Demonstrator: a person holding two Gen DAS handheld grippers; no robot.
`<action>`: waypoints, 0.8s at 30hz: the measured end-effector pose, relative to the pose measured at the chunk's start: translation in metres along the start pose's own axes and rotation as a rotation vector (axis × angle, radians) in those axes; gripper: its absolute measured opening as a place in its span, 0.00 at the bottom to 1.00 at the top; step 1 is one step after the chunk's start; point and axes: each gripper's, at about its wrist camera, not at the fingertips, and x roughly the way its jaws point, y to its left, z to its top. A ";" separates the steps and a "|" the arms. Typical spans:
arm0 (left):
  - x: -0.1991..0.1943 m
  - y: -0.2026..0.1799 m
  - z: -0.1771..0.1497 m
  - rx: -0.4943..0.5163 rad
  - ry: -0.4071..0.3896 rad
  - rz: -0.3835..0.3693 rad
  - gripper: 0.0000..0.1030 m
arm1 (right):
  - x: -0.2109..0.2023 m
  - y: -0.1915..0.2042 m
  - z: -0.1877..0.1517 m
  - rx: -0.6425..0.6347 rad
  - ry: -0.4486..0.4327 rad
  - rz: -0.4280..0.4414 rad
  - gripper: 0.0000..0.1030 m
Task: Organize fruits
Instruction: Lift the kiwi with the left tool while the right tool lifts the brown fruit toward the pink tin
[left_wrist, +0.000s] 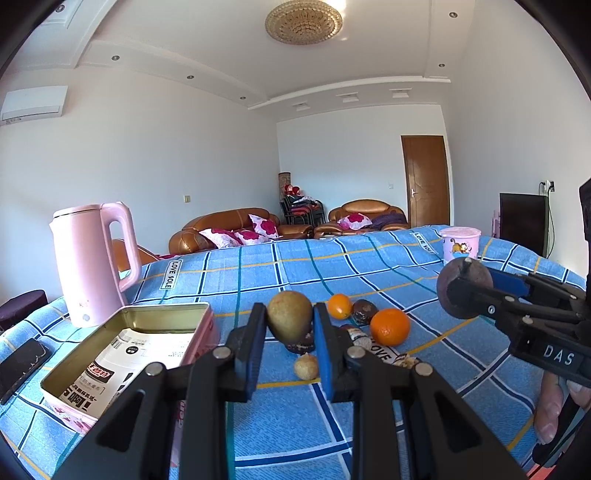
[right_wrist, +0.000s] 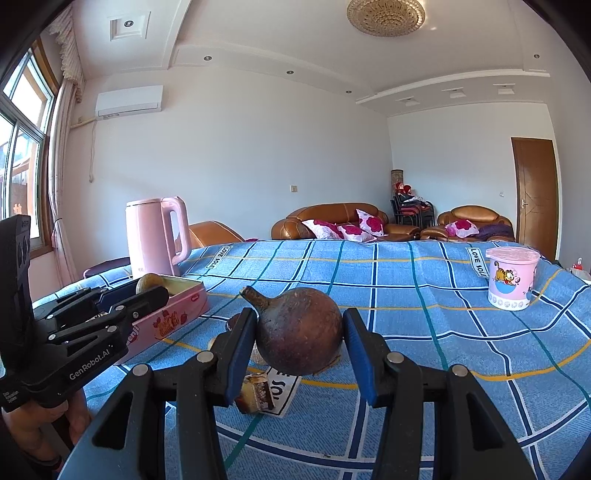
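left claw (left_wrist: 290, 325) clamps a pear (left_wrist: 290, 314); right claw (right_wrist: 299, 332) clamps a brown fruit (right_wrist: 299, 330).

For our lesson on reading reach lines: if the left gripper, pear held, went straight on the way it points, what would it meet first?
Probably the small orange or the dark fruit beside it, just past the pear in the left gripper; depth is unclear.
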 end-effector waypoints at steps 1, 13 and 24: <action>0.000 -0.001 0.000 -0.004 0.003 -0.002 0.26 | 0.000 0.000 0.000 0.002 0.000 -0.002 0.49; -0.006 0.031 0.017 -0.065 0.040 0.029 0.26 | 0.012 0.014 0.030 0.021 0.042 0.060 0.49; 0.003 0.090 0.018 -0.117 0.107 0.142 0.26 | 0.055 0.071 0.053 -0.037 0.114 0.201 0.49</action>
